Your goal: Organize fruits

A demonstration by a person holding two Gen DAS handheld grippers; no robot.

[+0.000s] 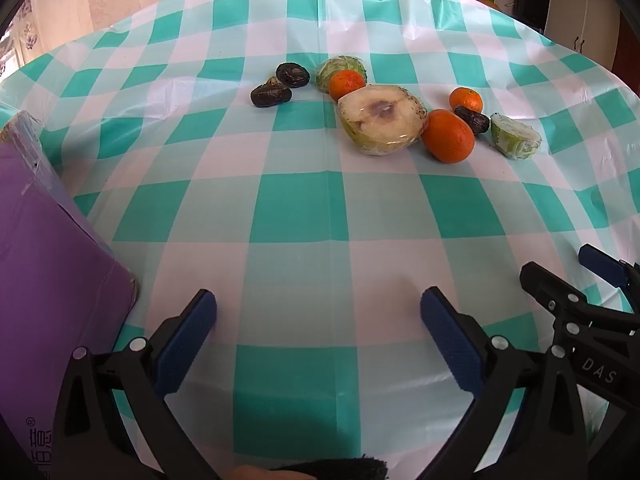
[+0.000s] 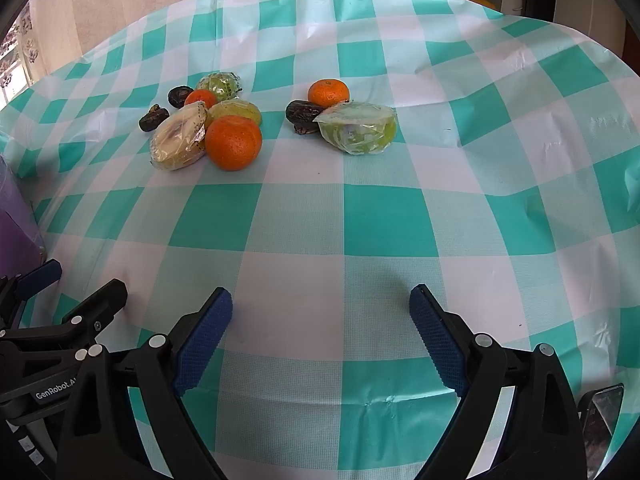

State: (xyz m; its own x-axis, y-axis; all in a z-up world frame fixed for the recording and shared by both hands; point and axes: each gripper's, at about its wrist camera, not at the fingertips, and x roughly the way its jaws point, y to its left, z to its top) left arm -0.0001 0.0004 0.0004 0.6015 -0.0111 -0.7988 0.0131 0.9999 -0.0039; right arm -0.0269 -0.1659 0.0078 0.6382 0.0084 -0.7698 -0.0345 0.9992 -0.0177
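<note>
A: Scene check, biggest first?
B: Table with teal/white checked cloth (image 1: 296, 208) fills both views. Purple box (image 1: 48, 248) at its left edge, near side.

A: Grippers?
B: Left gripper (image 1: 318, 310) spread wide, nothing between the jaws, hanging over bare cloth at the near edge. Right gripper (image 2: 320, 306) likewise: spread wide, nothing in it, just beside the left one. Both well apart from the fruit.

A: Fruit location?
B: All loose on the cloth, mid-table, two clusters. Left cluster: wrapped cut fruit half (image 2: 180, 140), pale face up and tilted, touching the large orange (image 2: 233, 143) on its right. A green wrapped fruit (image 2: 236, 111) sits behind those two. Further back, a small orange (image 2: 201, 98) and another wrapped green piece (image 2: 220, 83).

A: Right cluster?
B: Wrapped green half (image 2: 358, 128) in front, an orange (image 2: 329, 93) behind it, a dark wrinkled fruit (image 2: 303, 114) touching its left side.

A: Small stuff?
B: Two more dark wrinkled fruits (image 1: 272, 95) at the left cluster's far-left edge, close together. Can't tell the type. A phone-like dark screen (image 2: 602, 420) at the lower right corner of the right wrist view.
</note>
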